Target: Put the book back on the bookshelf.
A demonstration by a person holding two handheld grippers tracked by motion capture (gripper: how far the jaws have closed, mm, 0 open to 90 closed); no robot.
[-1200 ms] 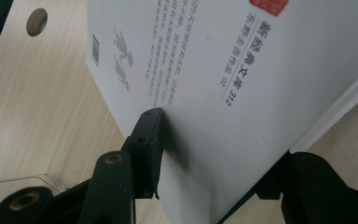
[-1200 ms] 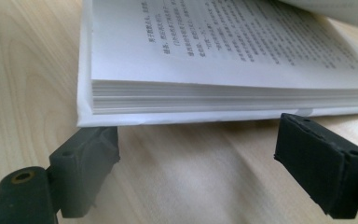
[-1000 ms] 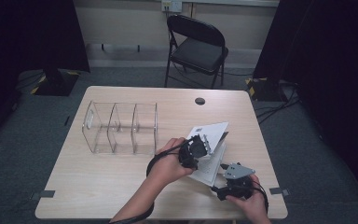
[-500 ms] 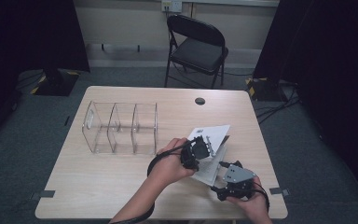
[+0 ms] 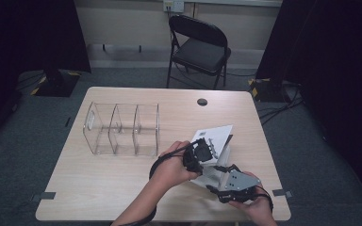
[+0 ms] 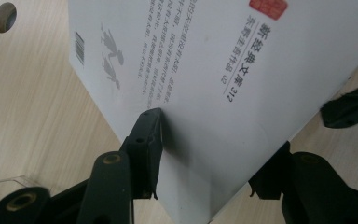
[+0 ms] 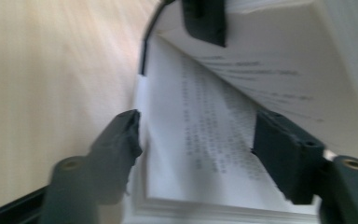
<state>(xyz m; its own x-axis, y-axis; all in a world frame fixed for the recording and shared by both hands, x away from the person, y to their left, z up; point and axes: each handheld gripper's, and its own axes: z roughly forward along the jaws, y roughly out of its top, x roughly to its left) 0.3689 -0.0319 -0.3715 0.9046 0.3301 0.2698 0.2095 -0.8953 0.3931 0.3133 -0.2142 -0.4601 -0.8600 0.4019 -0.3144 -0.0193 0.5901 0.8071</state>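
Two grippers are seen at the near right part of the wooden table (image 5: 122, 188), close to its front edge, on either side of a white book (image 5: 215, 141). Bare tabletop is left toward 9 o'clock in front of the clear three-bay organizer (image 5: 122, 129), and toward 12 o'clock up to the small dark hole (image 5: 201, 101) in the table. A folding chair (image 5: 199, 49) stands beyond the far edge.

From the high view, the book is seen partly opened, its cover lifted and tilted up; its lower half is hidden by both grippers and hands. The left gripper (image 6: 205, 154) is held at the book's 9 o'clock side, the right gripper (image 7: 196, 144) at its 6 o'clock side.

In the left gripper view, the raised back cover, with barcode and printed text, is seen between the jaws, which are held fairly wide; one jaw is pressed to the cover's edge, and contact by the other cannot be told. In the right gripper view, blurred printed pages lie between widely parted jaws, with no clamping seen. The book's far corner is cut off there.
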